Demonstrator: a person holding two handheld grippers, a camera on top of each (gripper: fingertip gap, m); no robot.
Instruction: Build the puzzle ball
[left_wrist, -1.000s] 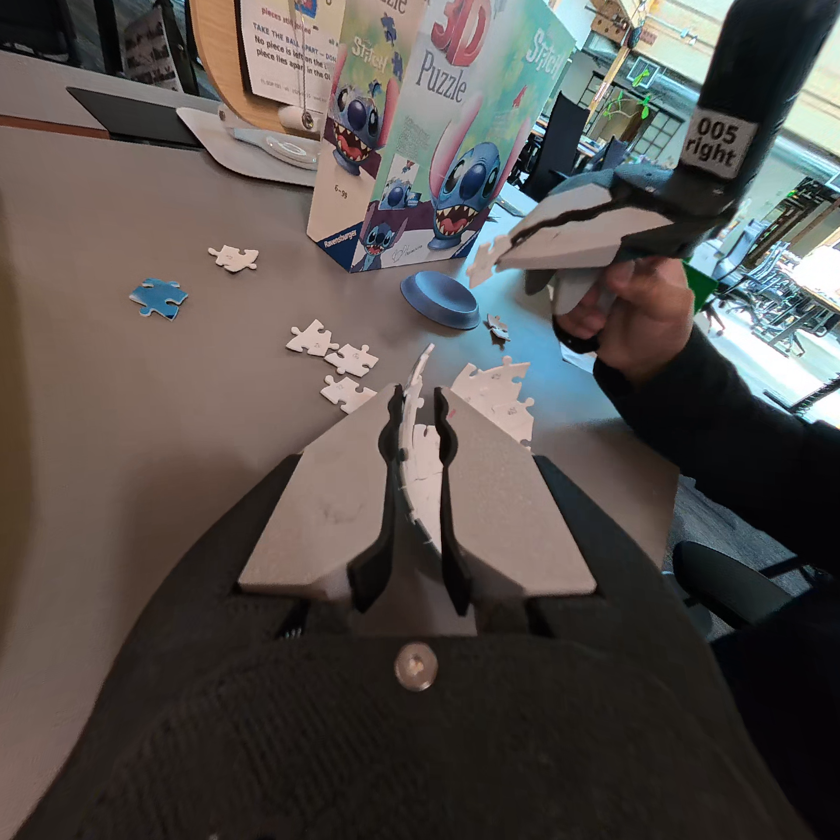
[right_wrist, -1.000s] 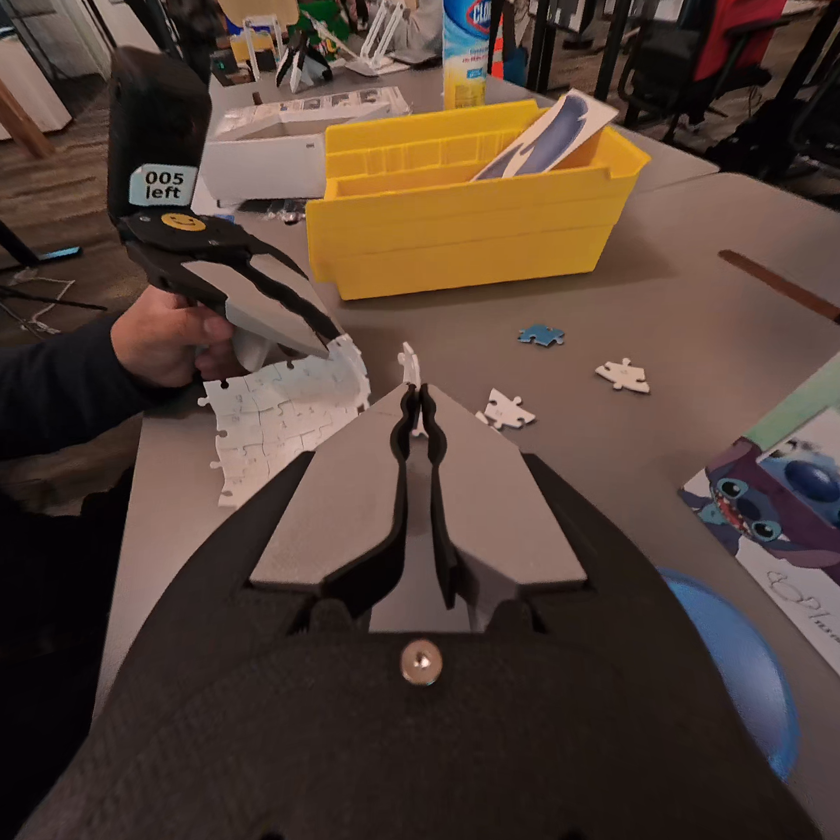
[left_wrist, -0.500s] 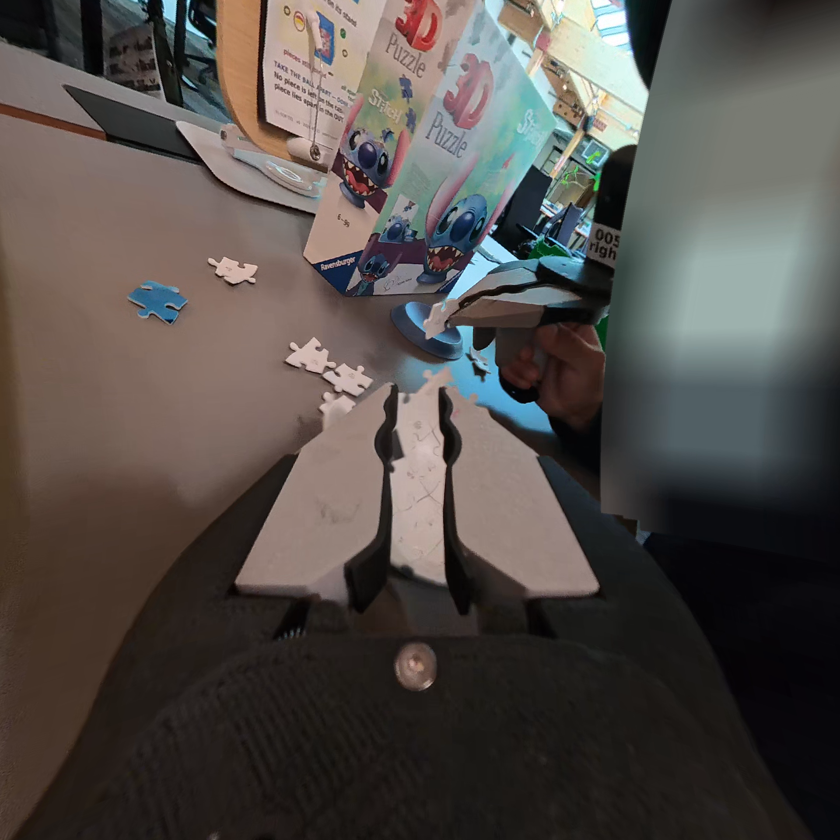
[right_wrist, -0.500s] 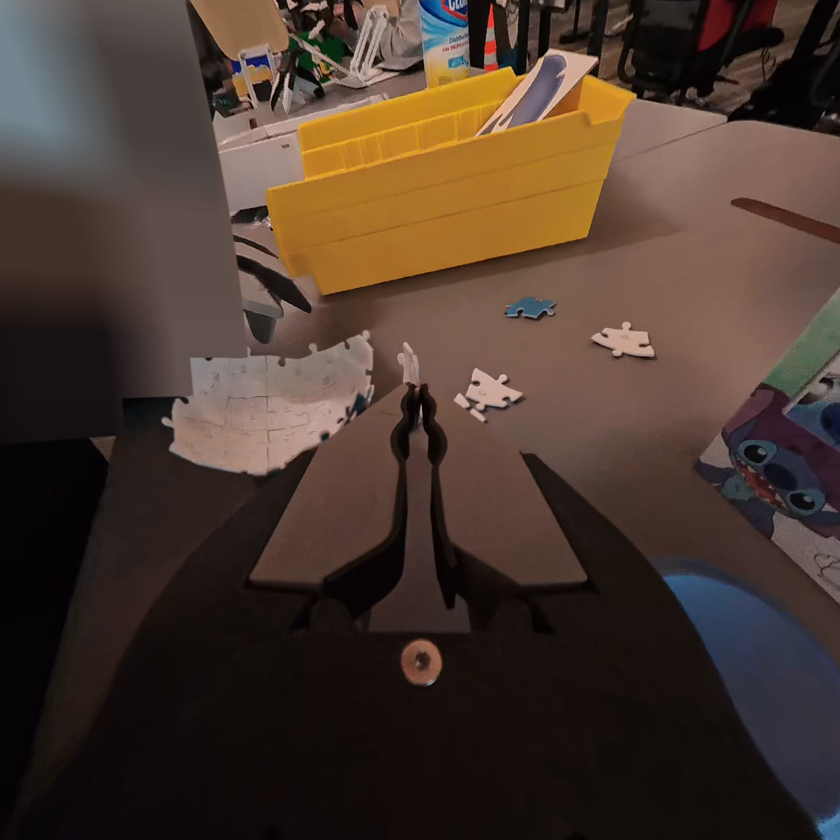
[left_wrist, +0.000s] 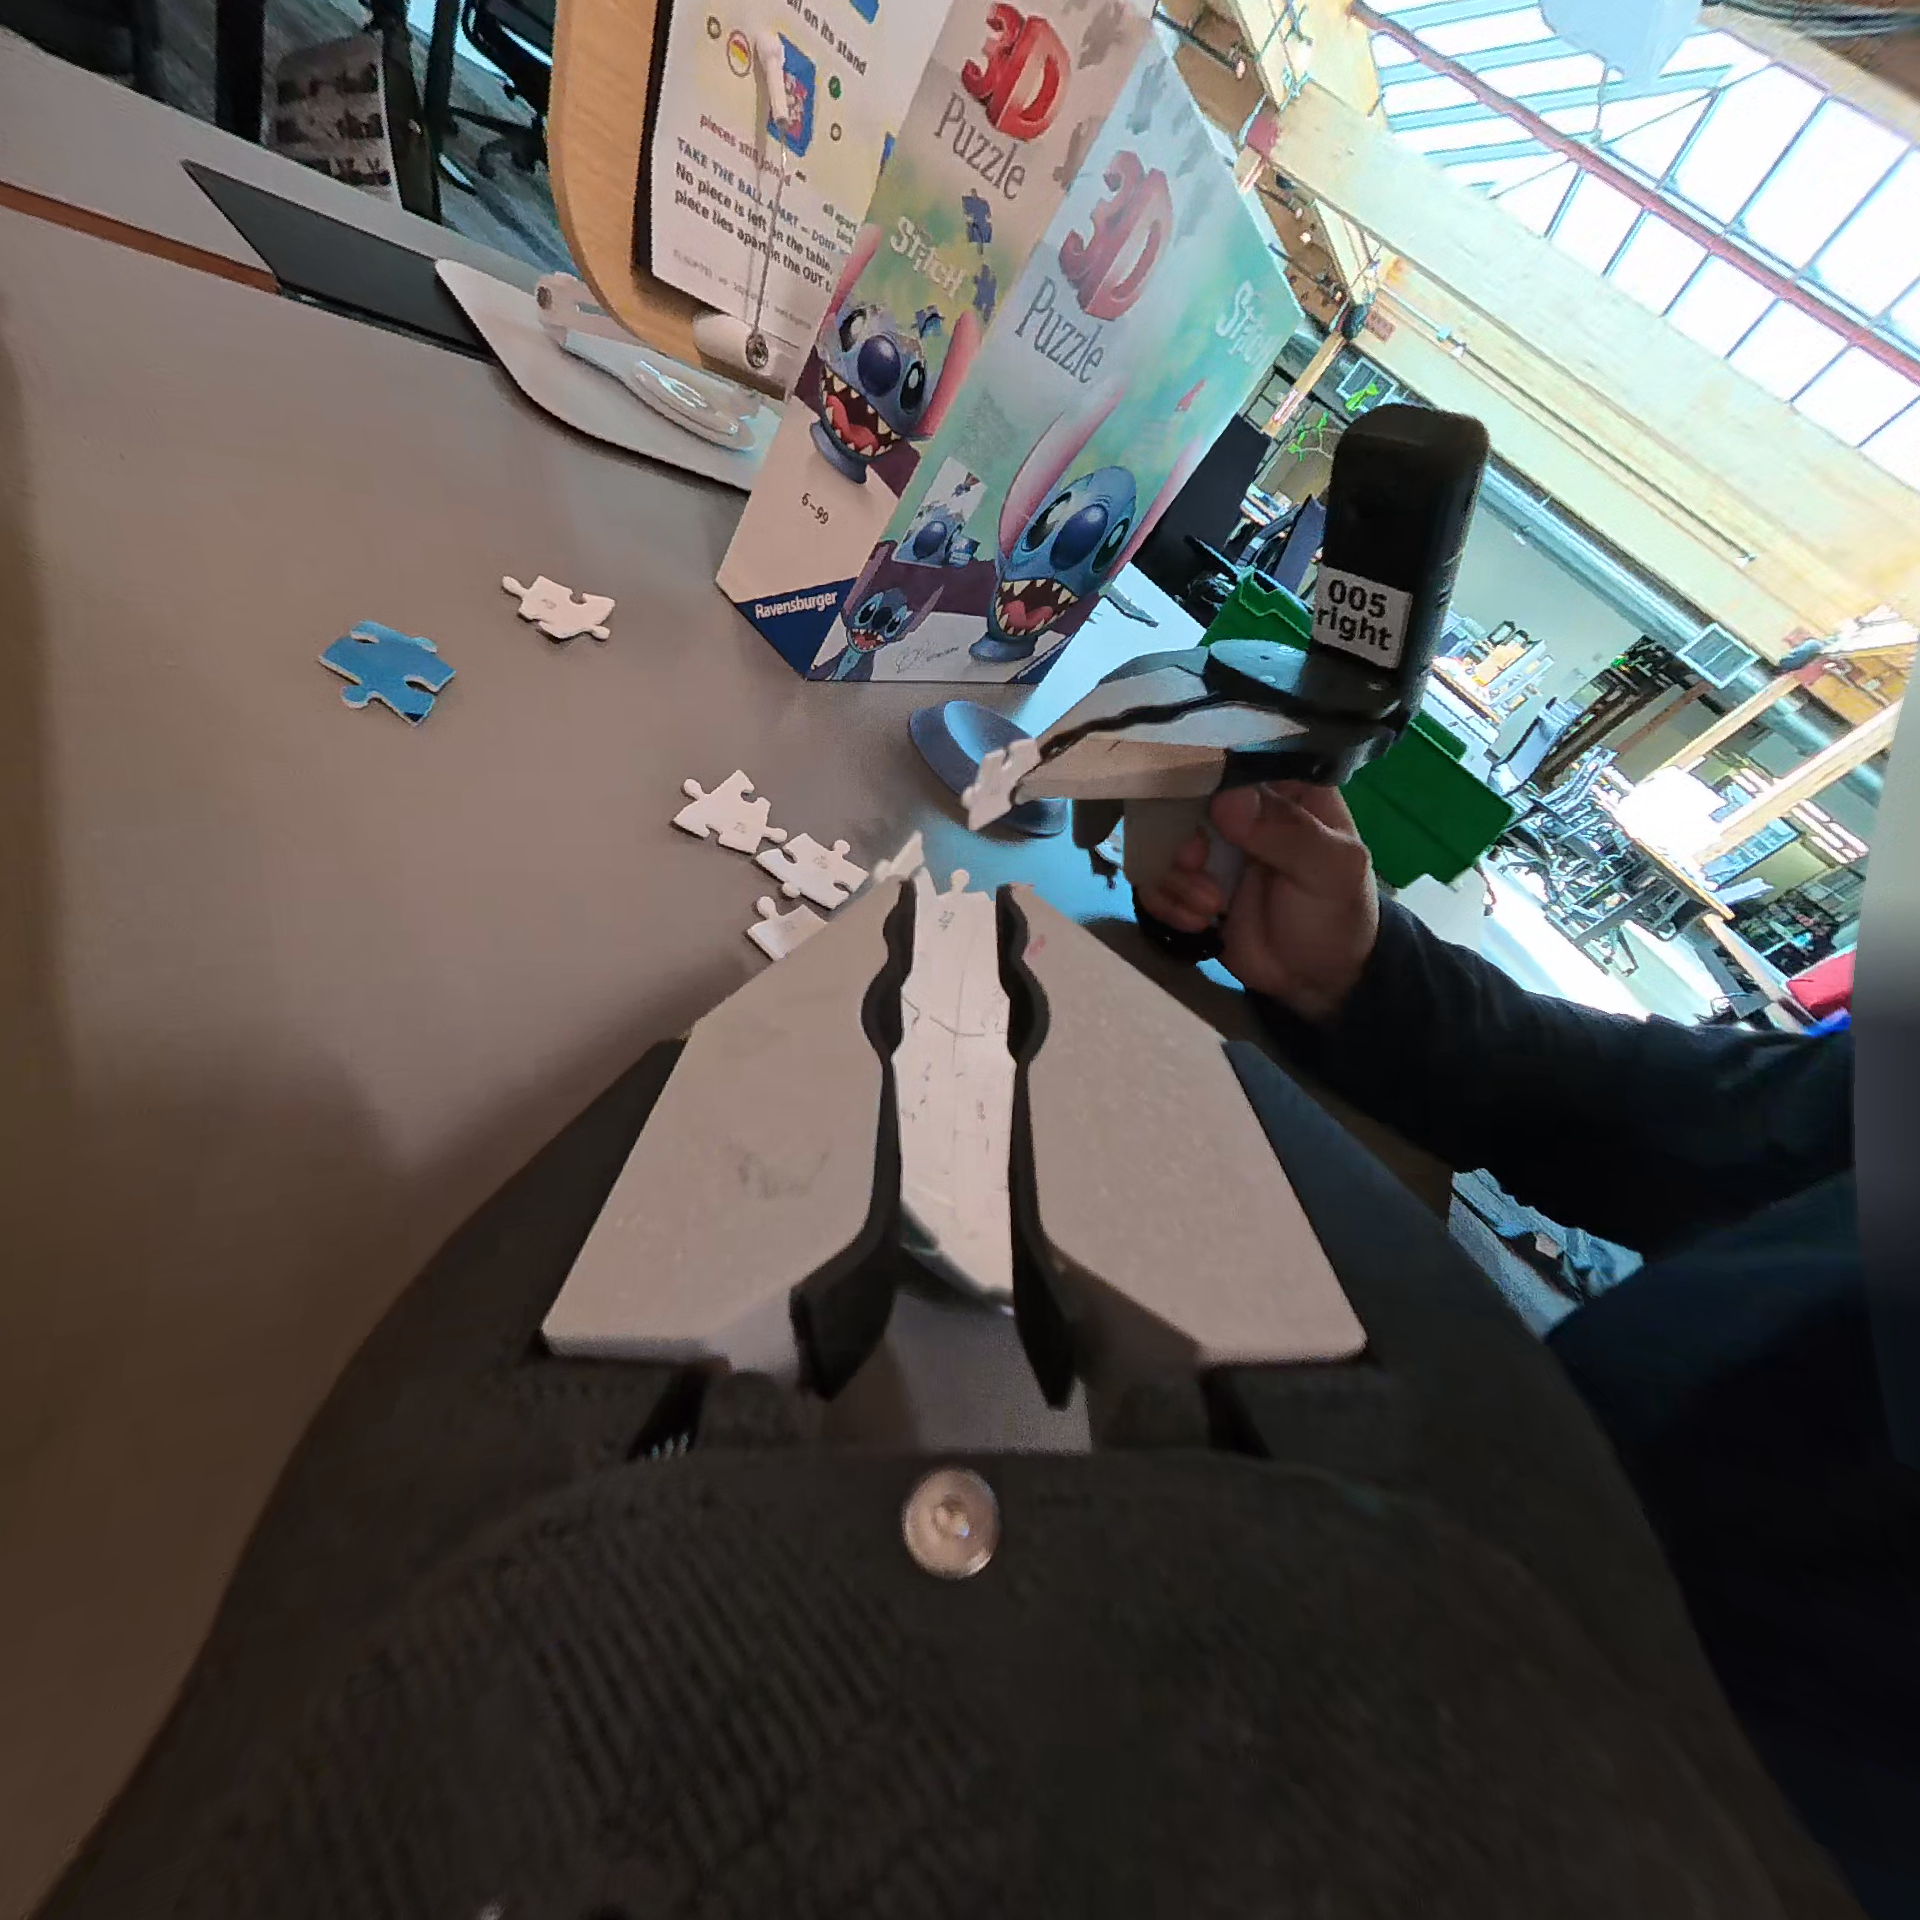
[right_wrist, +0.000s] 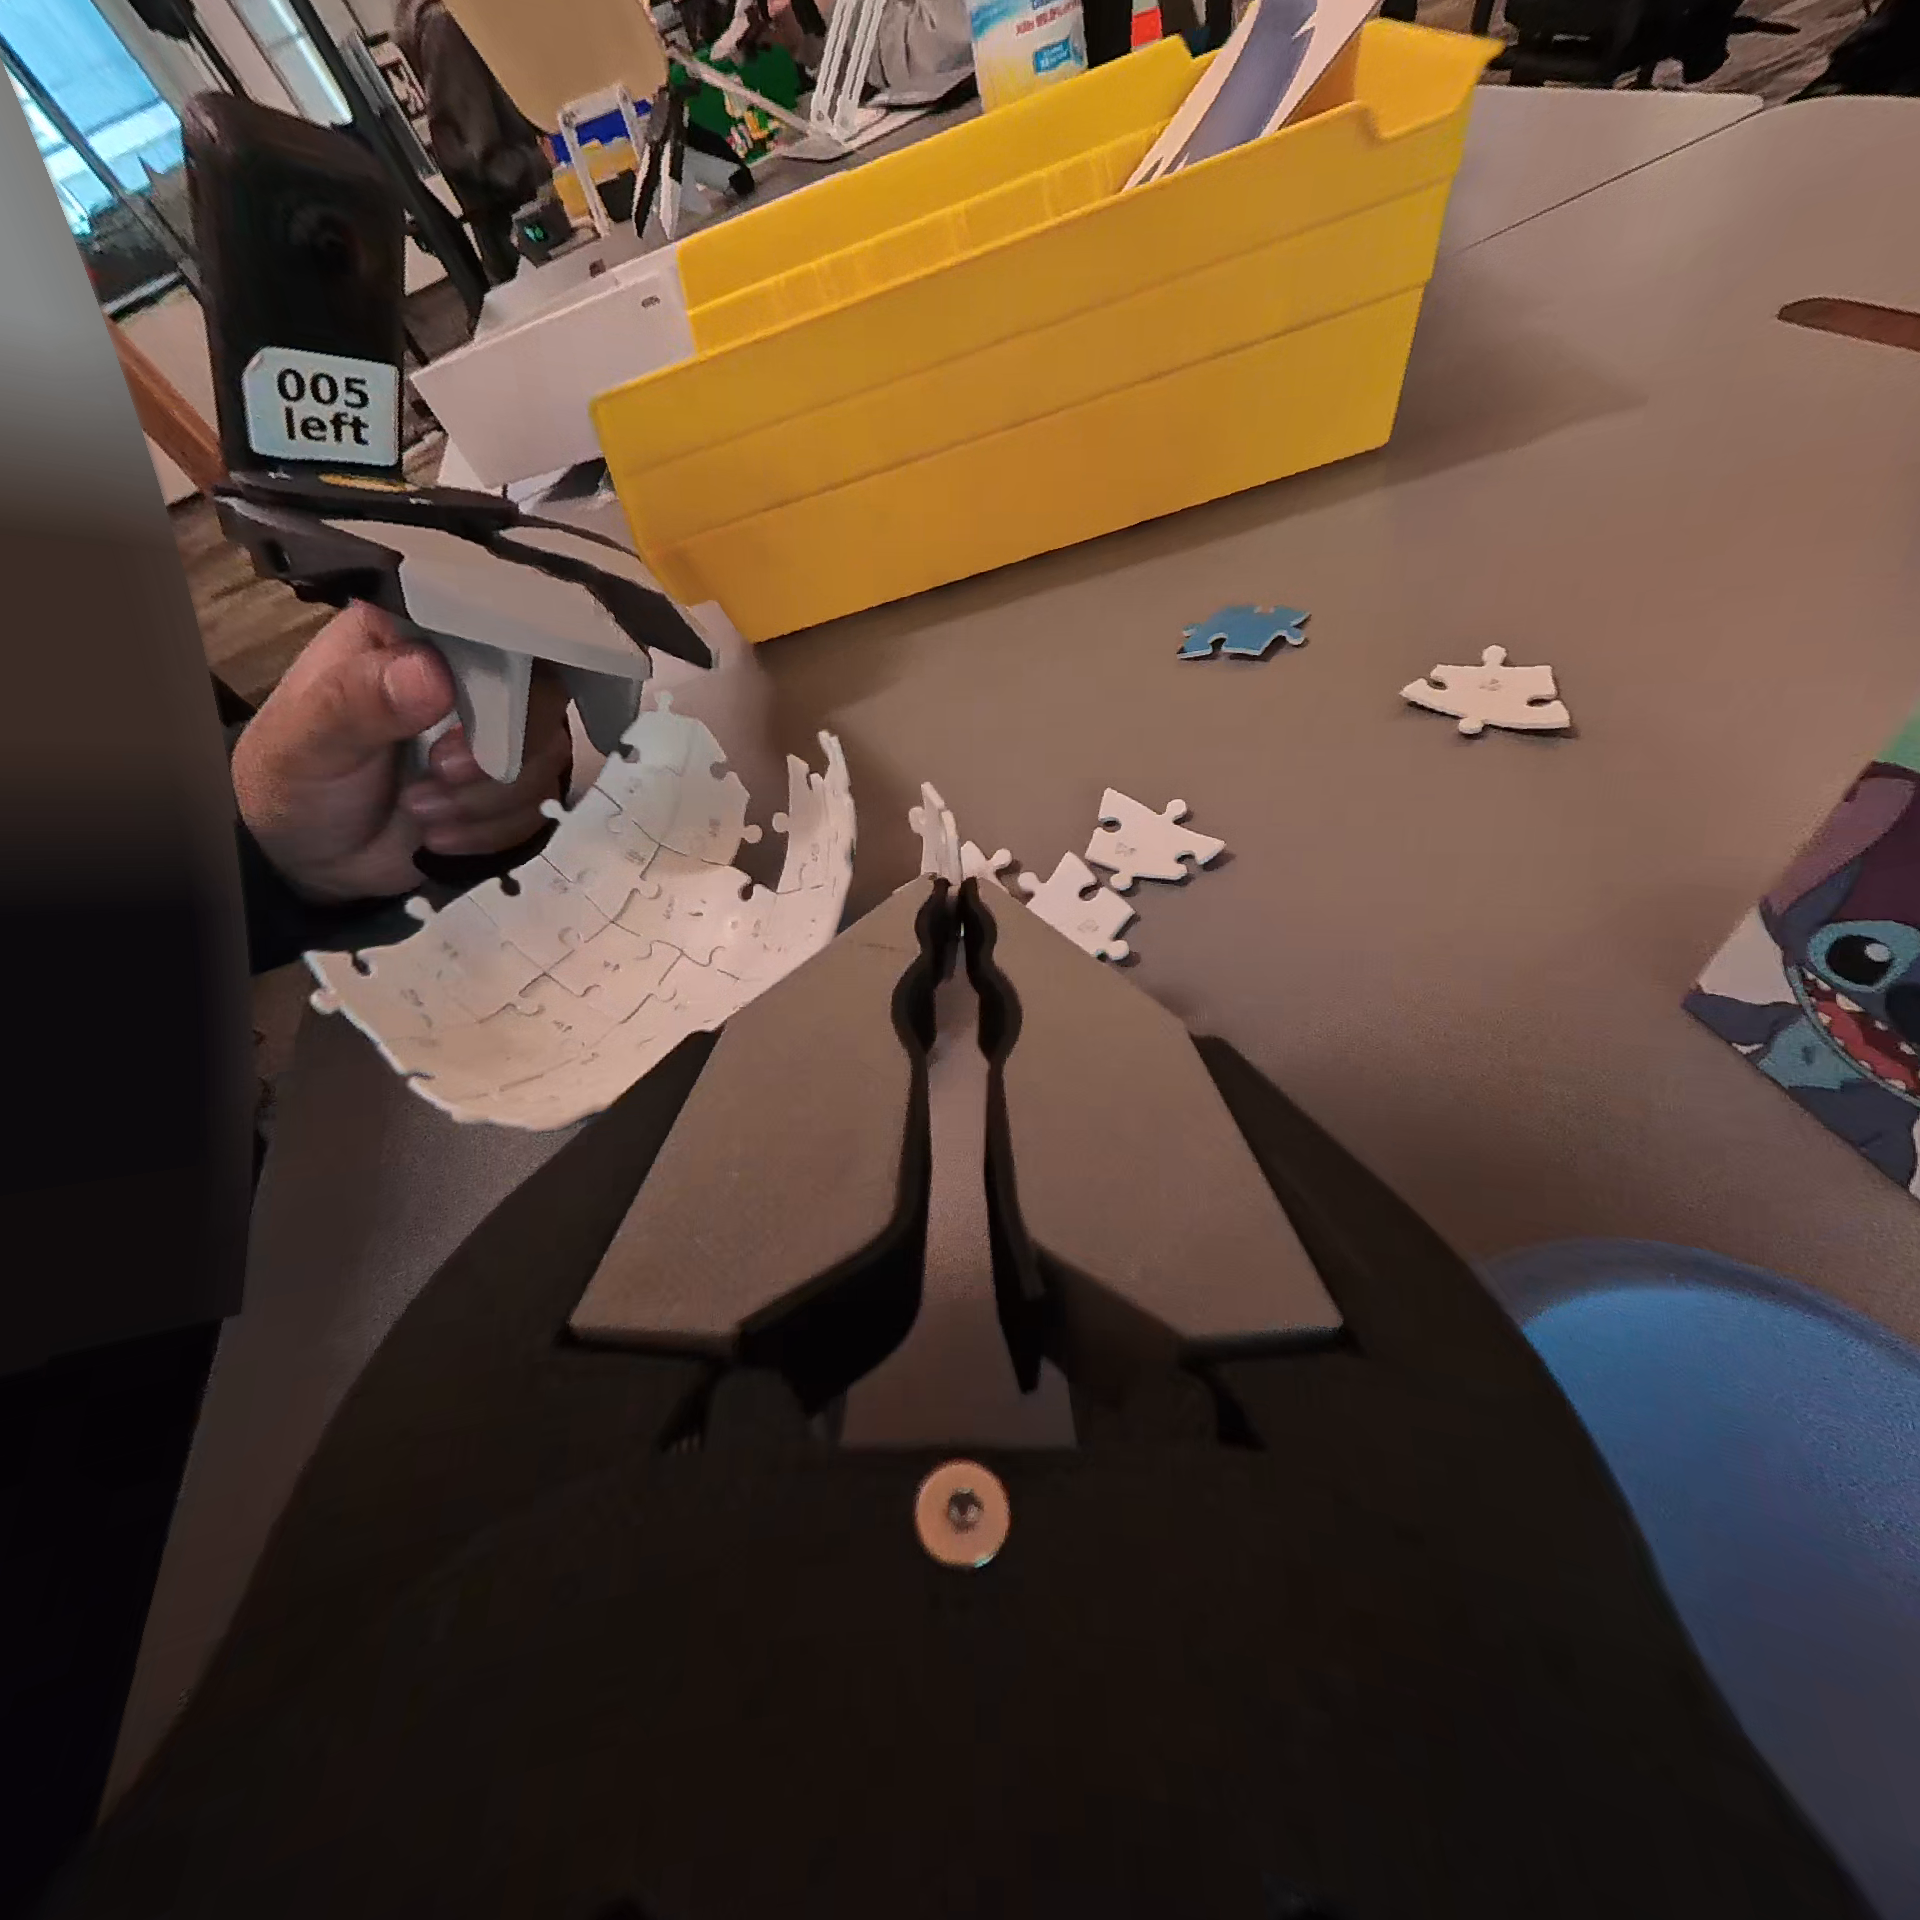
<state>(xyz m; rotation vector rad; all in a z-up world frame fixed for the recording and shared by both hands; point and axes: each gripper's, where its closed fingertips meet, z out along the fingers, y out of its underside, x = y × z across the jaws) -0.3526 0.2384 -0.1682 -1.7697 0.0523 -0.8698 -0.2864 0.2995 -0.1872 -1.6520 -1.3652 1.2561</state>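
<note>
White, curved and partly assembled, the puzzle shell (right_wrist: 592, 966) is clamped at its rim by the left gripper (right_wrist: 675, 649), raised above the grey table (right_wrist: 1455, 935). A single white piece (right_wrist: 938, 842) is pinched upright in the near-closed right gripper (right_wrist: 954, 902), levelled just beside the shell's edge

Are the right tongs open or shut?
Shut. The right tongs pinch one white piece upright between their tips.
</note>
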